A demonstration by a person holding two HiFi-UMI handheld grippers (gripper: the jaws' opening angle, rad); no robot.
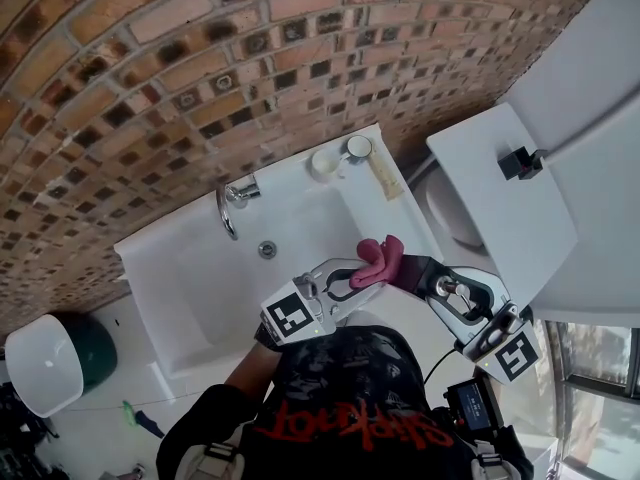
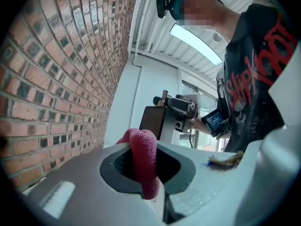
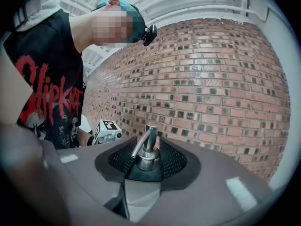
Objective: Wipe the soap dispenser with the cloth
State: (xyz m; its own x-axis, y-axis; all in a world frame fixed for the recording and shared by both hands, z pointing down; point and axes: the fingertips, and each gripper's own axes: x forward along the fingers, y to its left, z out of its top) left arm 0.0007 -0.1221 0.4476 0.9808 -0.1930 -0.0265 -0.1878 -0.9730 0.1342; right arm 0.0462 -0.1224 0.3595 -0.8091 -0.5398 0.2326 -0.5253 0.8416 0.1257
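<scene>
Over a white sink (image 1: 190,268) set against a brick wall (image 1: 150,78), a person brings both tools together at chest height. The left gripper (image 1: 362,278) has its jaws pinched narrow on a pink cloth (image 1: 380,260), which bunches up and folds over their tips. The right gripper (image 3: 143,173) has its jaws part-way apart, clamped on the dispenser (image 3: 146,150), which is held in the air and not standing on the sink.

The dispenser appears to lie along the line of the right jaws, its dark body between the pads and its pump end pointing away from that hand, toward the left gripper. The cloth sits at that end and seems to touch it, though the head view cannot settle the contact. The left hand carries the wiping tool, so the stroke falls to it, most likely back along the dispenser's length toward the right jaws.

The dispenser shows a polished metal collar and a bent metal spout above a dark body; most of the body is hidden between the jaws. The tap (image 1: 238,196) stands well apart behind.
</scene>
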